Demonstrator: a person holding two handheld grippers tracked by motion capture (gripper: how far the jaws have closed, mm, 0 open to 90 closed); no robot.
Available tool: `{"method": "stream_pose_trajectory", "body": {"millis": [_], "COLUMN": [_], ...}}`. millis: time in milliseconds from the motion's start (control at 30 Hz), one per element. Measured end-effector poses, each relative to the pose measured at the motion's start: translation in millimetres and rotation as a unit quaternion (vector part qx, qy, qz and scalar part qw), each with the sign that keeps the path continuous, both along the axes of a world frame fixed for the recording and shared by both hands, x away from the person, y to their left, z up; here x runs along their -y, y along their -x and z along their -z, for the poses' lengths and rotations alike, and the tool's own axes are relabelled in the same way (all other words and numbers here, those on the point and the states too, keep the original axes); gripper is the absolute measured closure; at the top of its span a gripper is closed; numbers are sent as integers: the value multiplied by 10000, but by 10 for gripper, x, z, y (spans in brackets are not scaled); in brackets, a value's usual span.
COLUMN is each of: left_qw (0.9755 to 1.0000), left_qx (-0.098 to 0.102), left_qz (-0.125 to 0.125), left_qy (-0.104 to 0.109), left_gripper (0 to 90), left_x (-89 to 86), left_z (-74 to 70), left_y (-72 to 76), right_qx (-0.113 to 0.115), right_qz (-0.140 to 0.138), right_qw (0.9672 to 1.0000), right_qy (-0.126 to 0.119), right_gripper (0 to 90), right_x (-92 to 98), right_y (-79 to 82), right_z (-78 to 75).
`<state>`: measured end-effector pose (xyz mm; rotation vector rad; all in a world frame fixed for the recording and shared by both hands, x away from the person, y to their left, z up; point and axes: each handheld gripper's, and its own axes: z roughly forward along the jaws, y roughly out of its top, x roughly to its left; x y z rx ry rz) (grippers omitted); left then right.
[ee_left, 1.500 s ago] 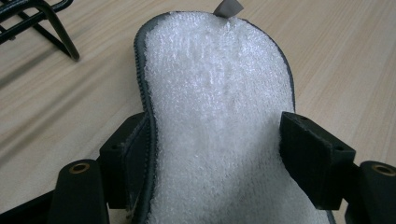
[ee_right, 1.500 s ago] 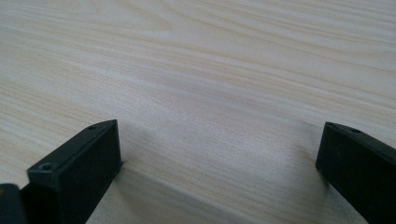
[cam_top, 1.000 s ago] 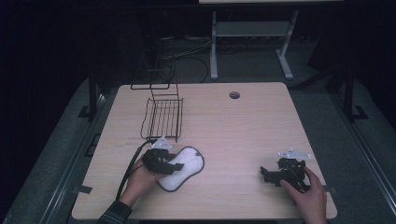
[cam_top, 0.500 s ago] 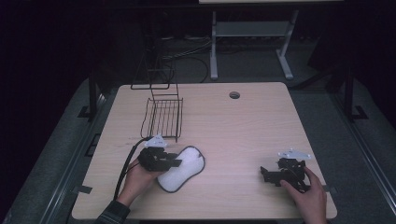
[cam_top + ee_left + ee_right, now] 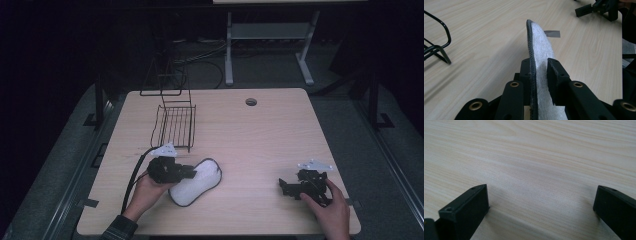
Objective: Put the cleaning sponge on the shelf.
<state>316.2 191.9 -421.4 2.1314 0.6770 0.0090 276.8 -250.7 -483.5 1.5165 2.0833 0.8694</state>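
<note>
High view: the left gripper (image 5: 186, 171) sits at the near left of the wooden table (image 5: 260, 135), held by the person's left hand (image 5: 145, 192), its jaws over the left end of a white insole (image 5: 197, 181) with a dark edge. The insole lies just in front of the black wire rack (image 5: 175, 125), which stands farther back on the left half. The right gripper (image 5: 286, 187) rests at the near right, well apart from the insole, with the right hand (image 5: 330, 210) behind it.

Left gripper view: the insole (image 5: 540, 50) stands on edge between the two black jaws, its dark rim to the left and its white face to the right. The jaws have just been closing and both pads press against it, so the claw grips the insole. A corner of the wire rack (image 5: 436, 47) shows at the left, and the right gripper (image 5: 599, 8) at the top right.

Right gripper view: the right gripper (image 5: 541, 202) has its jaws spread wide over bare tabletop (image 5: 536, 157), with nothing between them.
</note>
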Motion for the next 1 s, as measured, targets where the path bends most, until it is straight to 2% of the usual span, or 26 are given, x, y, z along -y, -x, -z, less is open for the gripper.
{"method": "stream_pose_trajectory", "body": {"millis": [567, 1000], "left_qw": [9998, 9996], "left_qx": [92, 214], "left_qz": [170, 178], "left_qy": [-36, 80], "left_gripper": [798, 821], "left_x": [38, -9], "left_z": [-67, -180], "left_y": [51, 67], "right_qx": [1, 1], "right_qz": [-1, 0], "right_qw": [10000, 10000], "right_qy": [1, 1], "right_gripper": [0, 0], "right_x": [0, 0], "right_y": [1, 1], "right_z": [0, 0]}}
